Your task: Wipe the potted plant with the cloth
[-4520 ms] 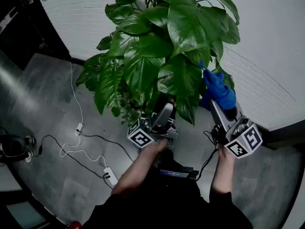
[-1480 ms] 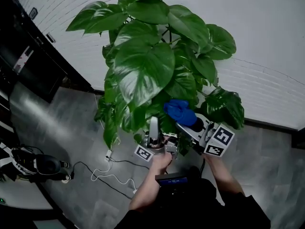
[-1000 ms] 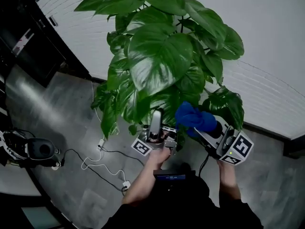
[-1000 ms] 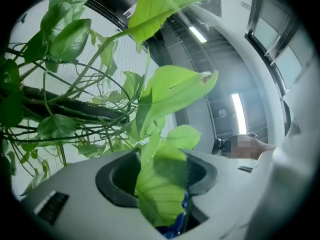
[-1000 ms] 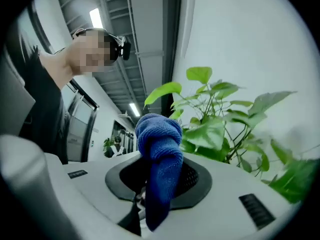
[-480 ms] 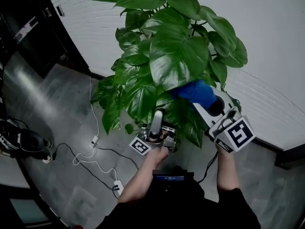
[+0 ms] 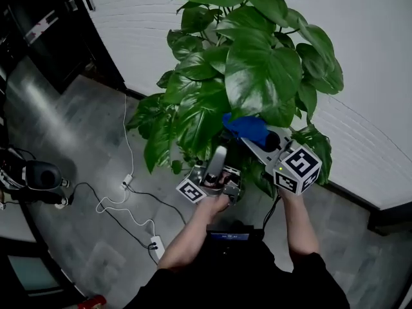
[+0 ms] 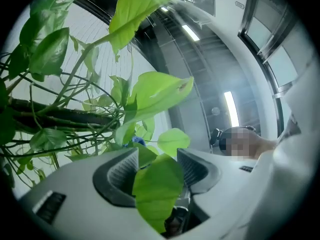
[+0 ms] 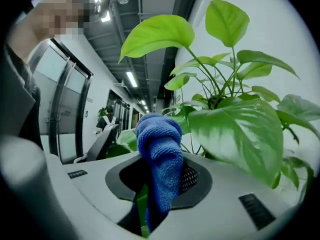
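Note:
The potted plant [image 7: 257,76] with broad green leaves rises in front of me against a white wall. My right gripper [image 7: 256,139] is shut on a bunched blue cloth [image 7: 246,126], which sits just under a big leaf; in the right gripper view the cloth [image 9: 160,144] stands up between the jaws beside a large leaf [image 9: 240,124]. My left gripper [image 7: 221,152] points up into the lower foliage. Its jaws have just been opening, and a small leaf [image 8: 155,189] lies loosely between the pads [image 8: 122,171], not pinched. The pot is hidden by leaves.
White cables and a power strip [image 7: 154,243] trail over the grey floor at the left. A dark round device [image 7: 38,176] sits at the far left, and a dark doorway [image 7: 51,37] is beyond it. The white wall [image 7: 373,56] stands close behind the plant.
My right gripper has carried the blue cloth leftward under the big leaf, closer to the left gripper. The left gripper has stayed in the lower leaves.

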Action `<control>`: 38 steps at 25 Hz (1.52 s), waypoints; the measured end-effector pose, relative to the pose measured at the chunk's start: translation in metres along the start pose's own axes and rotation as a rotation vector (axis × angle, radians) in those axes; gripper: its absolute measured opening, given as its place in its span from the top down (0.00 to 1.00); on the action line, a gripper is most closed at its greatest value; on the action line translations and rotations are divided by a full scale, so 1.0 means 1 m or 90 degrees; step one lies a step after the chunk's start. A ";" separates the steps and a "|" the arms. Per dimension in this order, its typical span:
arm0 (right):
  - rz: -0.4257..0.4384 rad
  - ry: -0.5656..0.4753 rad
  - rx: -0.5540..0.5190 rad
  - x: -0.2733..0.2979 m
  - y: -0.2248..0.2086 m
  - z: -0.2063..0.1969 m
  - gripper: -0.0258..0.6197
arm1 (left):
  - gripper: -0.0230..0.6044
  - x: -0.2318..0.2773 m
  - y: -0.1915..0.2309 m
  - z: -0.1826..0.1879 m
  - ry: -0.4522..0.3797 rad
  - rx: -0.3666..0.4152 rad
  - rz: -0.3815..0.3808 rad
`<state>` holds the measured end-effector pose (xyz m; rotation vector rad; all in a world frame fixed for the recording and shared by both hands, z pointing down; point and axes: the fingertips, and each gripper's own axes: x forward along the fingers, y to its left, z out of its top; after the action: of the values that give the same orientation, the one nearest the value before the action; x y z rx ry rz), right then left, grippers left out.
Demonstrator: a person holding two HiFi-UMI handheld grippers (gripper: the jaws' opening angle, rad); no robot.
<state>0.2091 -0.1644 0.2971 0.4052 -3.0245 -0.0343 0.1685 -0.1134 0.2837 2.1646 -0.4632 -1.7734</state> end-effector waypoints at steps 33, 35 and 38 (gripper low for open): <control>-0.140 -0.068 -0.127 -0.040 -0.022 0.088 0.77 | 0.59 -0.016 0.013 0.011 -0.065 -0.064 0.016; -0.135 -0.022 -0.122 -0.018 -0.029 0.068 0.77 | 0.58 -0.013 0.011 0.012 -0.070 -0.070 0.010; -0.089 0.016 -0.085 0.004 -0.021 0.043 0.77 | 0.57 -0.011 0.009 0.016 -0.080 -0.079 0.002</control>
<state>0.2066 -0.1853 0.2538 0.5994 -2.9418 -0.2370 0.1503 -0.1166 0.2946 1.9773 -0.3746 -1.8907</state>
